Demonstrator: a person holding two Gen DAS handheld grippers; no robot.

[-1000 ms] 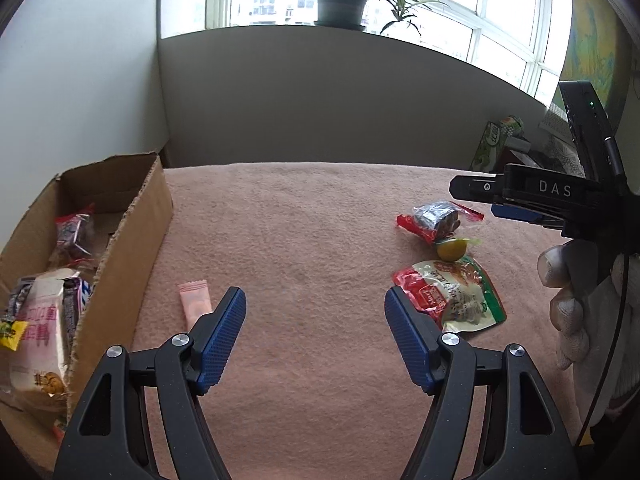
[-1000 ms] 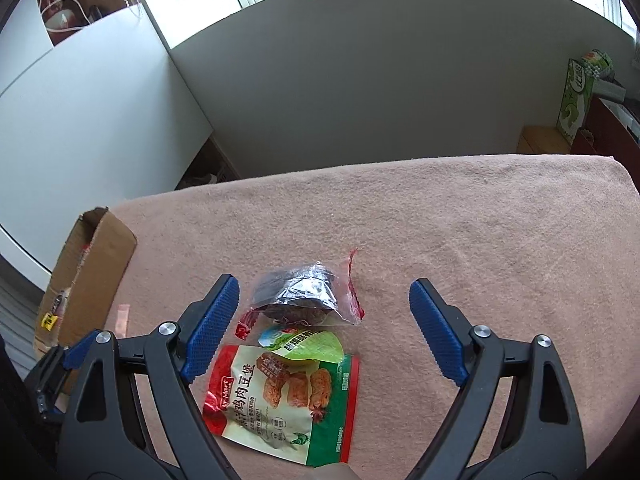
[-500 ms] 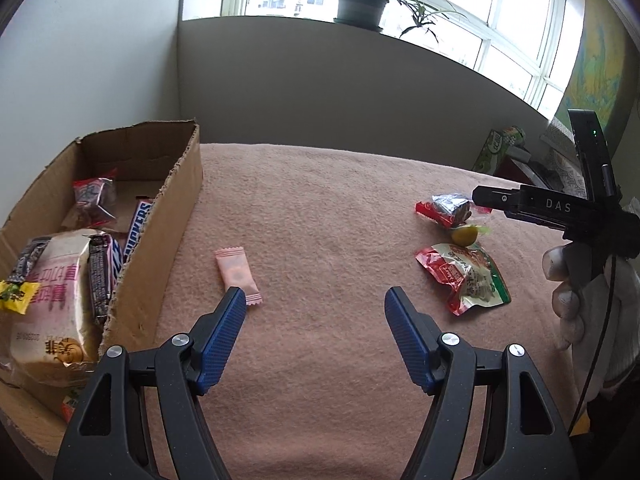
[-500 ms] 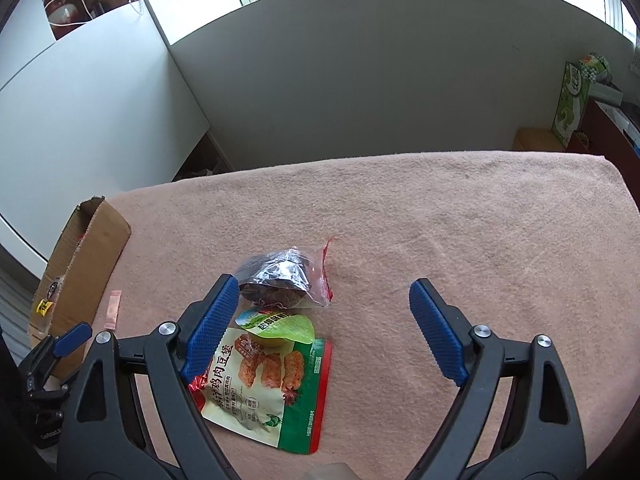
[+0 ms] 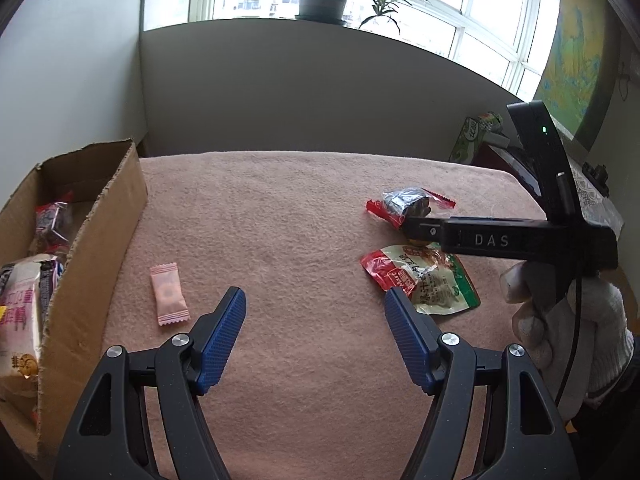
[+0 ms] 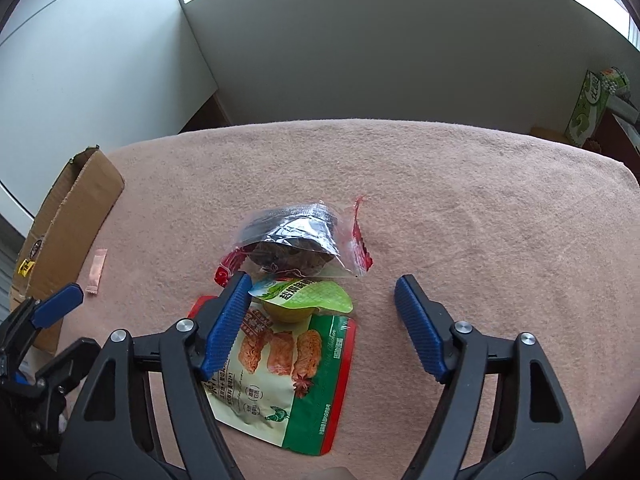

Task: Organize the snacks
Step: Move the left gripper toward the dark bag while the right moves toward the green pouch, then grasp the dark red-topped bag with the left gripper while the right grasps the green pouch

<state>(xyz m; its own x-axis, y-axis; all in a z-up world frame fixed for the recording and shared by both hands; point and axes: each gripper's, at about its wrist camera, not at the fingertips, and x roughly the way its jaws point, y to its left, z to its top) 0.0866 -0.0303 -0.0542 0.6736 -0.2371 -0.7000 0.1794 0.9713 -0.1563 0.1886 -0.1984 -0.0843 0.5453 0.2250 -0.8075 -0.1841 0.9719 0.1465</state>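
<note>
Three snacks lie together on the pink cloth [image 6: 460, 208]: a dark snack in a clear, red-edged wrapper [image 6: 296, 240], a small green-lidded cup [image 6: 304, 296] and a red, white and green pouch [image 6: 288, 376]. My right gripper [image 6: 323, 280] hangs low over them with its jaws closing. The cup sits between them beside the left pad, and the right pad is well clear of it. My left gripper [image 5: 313, 294] stands open over bare cloth with nothing between its fingers. A pink sachet [image 5: 168, 294] lies to its left, near the cardboard box [image 5: 96, 216].
The box holds several wrapped snacks [image 5: 24, 312]. A gloved hand [image 5: 560, 320] carries the right gripper's black body [image 5: 492, 240], which reaches across the dark snack [image 5: 404, 202]. A grey partition [image 5: 320, 92] backs the table. A green carton [image 6: 592, 104] stands off the far right edge.
The right gripper has come down closer to the snack pile and its jaws have narrowed. The left view swung toward the box and partly back, and the snacks have not moved.
</note>
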